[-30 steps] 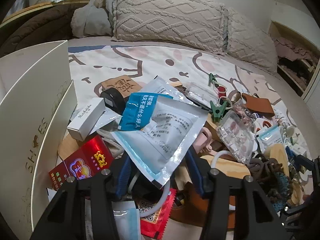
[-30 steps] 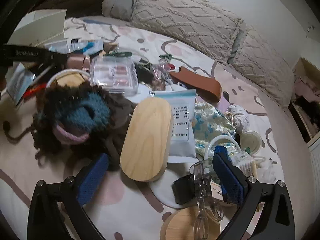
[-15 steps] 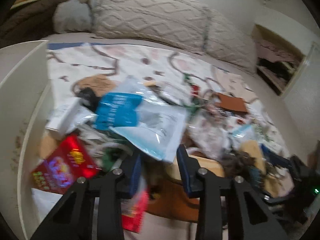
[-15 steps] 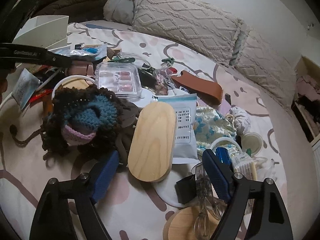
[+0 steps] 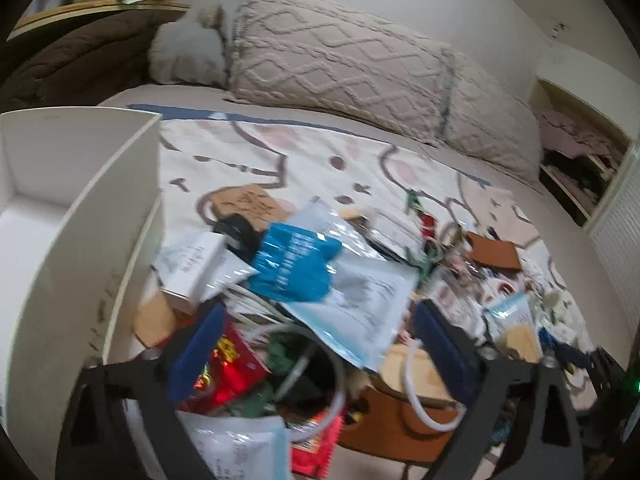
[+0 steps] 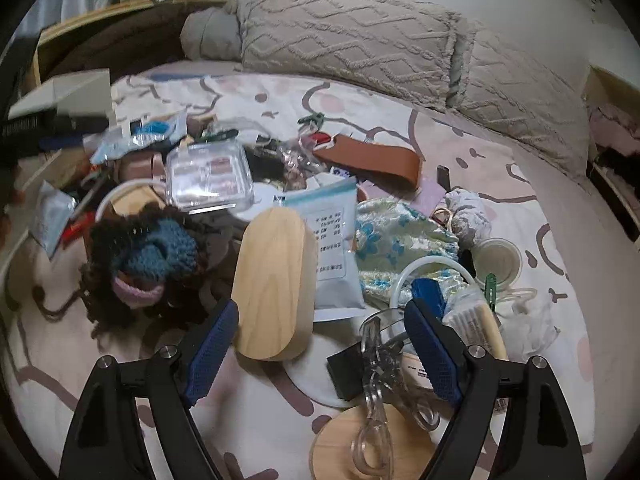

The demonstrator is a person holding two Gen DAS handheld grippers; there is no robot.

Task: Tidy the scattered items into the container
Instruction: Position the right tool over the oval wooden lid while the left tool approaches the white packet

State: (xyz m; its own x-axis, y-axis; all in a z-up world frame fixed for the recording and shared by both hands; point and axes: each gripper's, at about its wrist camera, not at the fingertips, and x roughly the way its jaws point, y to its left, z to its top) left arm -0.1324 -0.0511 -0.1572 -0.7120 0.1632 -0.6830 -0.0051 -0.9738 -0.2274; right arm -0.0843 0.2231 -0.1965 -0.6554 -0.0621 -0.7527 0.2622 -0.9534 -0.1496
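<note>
Your left gripper just sprang open over the clutter; right gripper, open, straddles the stiff, light wooden oval lid — pinch its long sides

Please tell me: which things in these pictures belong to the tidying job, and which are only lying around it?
Job: white box, the container; scattered items: blue pouch, red packet, wooden oval, crochet piece, clear case, brown strap.

Just there: pillows, brown blanket, printed sheet.
</note>
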